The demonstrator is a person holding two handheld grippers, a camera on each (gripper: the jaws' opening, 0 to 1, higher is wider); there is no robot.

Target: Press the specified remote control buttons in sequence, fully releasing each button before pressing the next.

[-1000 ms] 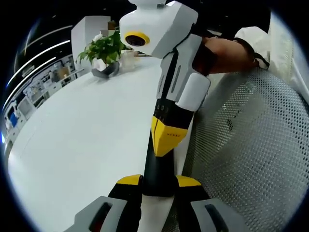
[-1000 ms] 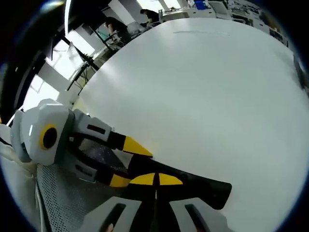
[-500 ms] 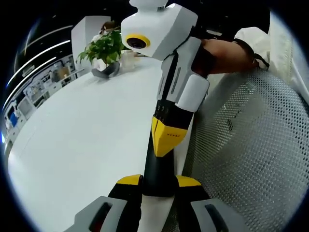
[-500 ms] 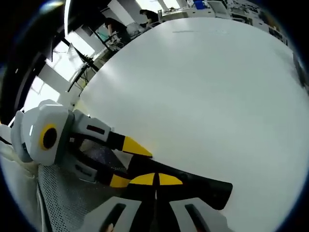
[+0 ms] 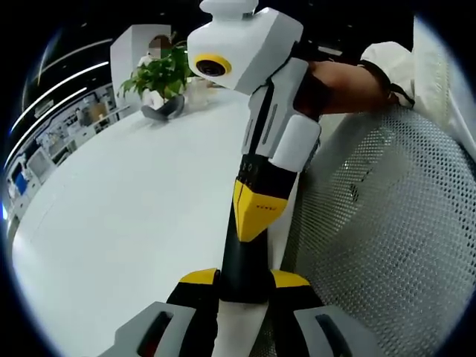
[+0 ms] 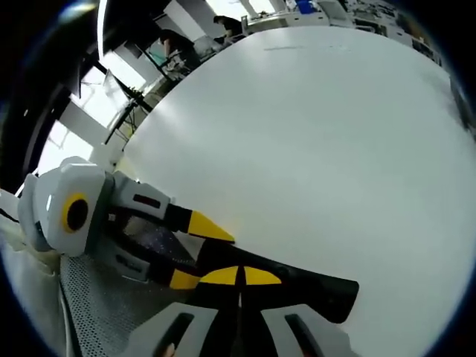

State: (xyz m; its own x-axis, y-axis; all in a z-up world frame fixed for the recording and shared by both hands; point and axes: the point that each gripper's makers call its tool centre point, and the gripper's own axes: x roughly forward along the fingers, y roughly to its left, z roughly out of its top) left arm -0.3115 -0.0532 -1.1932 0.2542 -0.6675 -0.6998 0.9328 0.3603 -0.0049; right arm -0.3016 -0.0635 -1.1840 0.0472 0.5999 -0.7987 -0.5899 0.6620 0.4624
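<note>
Here we are mid-press, and the remote control (image 5: pixel 241 262) is the centre of everything: a slim black bar lying low over the white table (image 5: pixel 126 223), with the mesh chair (image 5: pixel 387 238) just beside it on one side. Our left gripper (image 5: pixel 244 279) is clenched on the remote's near end, one yellow tip on each long edge, and the right gripper view confirms that grasp from the side. Our right gripper (image 5: pixel 253 222) comes down onto the remote's top face with its jaws closed together into one yellow point, empty, used as a finger. We cannot read the buttons under it, since the tip hides them in both views, so we judge this as a press under way or about to be let go. To do it well, we push straight down along the tip, not at a slant, so the point does not slide onto a neighbouring button. We keep the left clamp firm and level so the remote does not rock or dip. Then we lift the point clear of the remote's face before going to the next button; a half-lift could count as one long press. The potted plant (image 5: pixel 160 74) sits far beyond the remote, well out of our way.
</note>
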